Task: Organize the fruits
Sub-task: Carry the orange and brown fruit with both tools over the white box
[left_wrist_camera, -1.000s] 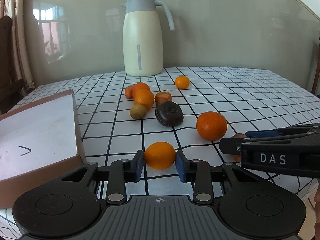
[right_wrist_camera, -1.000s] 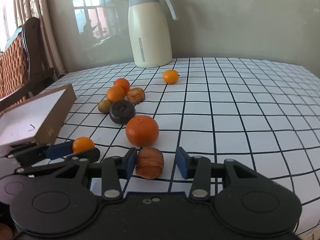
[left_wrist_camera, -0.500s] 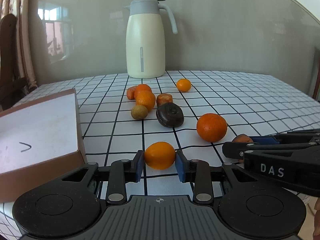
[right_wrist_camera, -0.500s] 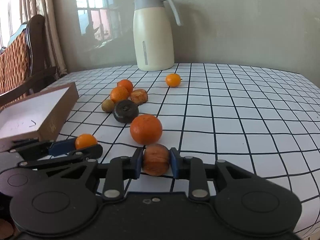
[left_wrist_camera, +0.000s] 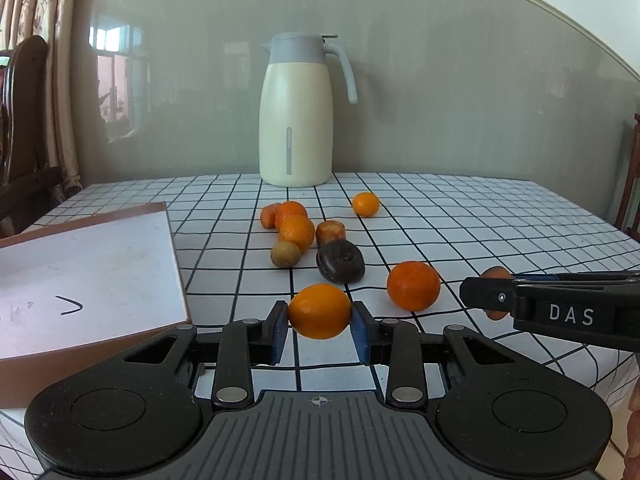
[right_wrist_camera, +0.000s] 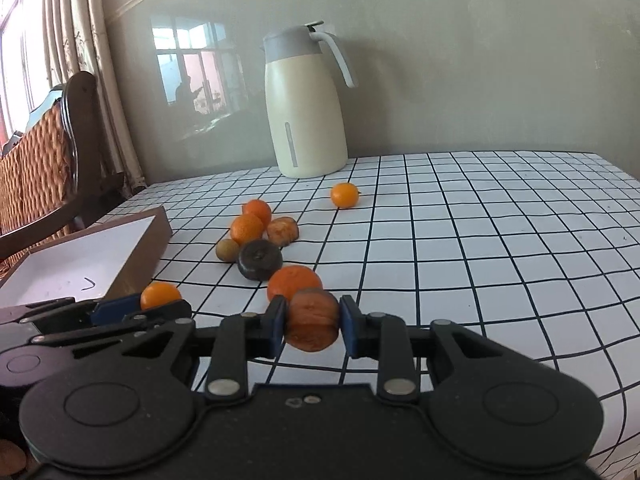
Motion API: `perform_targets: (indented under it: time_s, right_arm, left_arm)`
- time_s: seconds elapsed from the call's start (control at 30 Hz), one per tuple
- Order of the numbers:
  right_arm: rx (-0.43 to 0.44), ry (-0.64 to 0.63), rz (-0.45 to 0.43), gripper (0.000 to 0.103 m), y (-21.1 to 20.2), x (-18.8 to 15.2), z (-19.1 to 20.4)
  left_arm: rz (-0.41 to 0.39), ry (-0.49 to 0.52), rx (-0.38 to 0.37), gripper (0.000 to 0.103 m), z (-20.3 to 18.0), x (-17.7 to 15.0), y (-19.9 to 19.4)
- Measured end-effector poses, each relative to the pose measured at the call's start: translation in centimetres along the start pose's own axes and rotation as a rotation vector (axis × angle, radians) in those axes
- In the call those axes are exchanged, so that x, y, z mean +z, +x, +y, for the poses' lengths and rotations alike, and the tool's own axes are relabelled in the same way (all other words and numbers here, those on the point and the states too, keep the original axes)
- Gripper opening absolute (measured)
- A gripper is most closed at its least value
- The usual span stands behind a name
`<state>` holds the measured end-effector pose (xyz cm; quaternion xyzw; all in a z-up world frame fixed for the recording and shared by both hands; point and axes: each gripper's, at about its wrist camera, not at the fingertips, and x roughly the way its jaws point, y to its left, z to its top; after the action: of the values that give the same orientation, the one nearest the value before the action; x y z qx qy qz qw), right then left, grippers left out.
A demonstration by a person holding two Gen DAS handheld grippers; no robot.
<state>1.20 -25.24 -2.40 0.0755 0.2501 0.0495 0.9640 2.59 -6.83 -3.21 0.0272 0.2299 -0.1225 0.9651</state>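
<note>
My left gripper (left_wrist_camera: 319, 326) is shut on a small orange (left_wrist_camera: 319, 311) and holds it above the checked table. My right gripper (right_wrist_camera: 313, 326) is shut on a brown-orange wrinkled fruit (right_wrist_camera: 313, 322), also lifted. Each gripper shows in the other's view: the right one (left_wrist_camera: 486, 294) and the left one with its orange (right_wrist_camera: 160, 296). On the table lie a big orange (left_wrist_camera: 413, 285), a dark round fruit (left_wrist_camera: 340, 266), a small greenish-brown fruit (left_wrist_camera: 285, 254), a cluster of oranges (left_wrist_camera: 296, 232) and a lone small orange (left_wrist_camera: 365, 204).
A shallow brown box with a white inside (left_wrist_camera: 80, 276) lies on the table at the left. A cream jug (left_wrist_camera: 296, 112) stands at the back by the wall. A wooden chair (right_wrist_camera: 52, 160) stands beyond the table's left edge.
My right gripper closed on the brown-orange fruit and lifted it. My left gripper, holding the orange throughout, rose off the table too.
</note>
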Motion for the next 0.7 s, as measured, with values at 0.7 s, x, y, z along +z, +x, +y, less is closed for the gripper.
perform_targets:
  time_s: [0.7]
  right_arm:
    - [0.154, -0.086, -0.098, 0.020, -1.2, 0.8, 5.2]
  left_arm:
    - [-0.124, -0.080, 0.109, 0.034, 6.8, 0.4, -5.4]
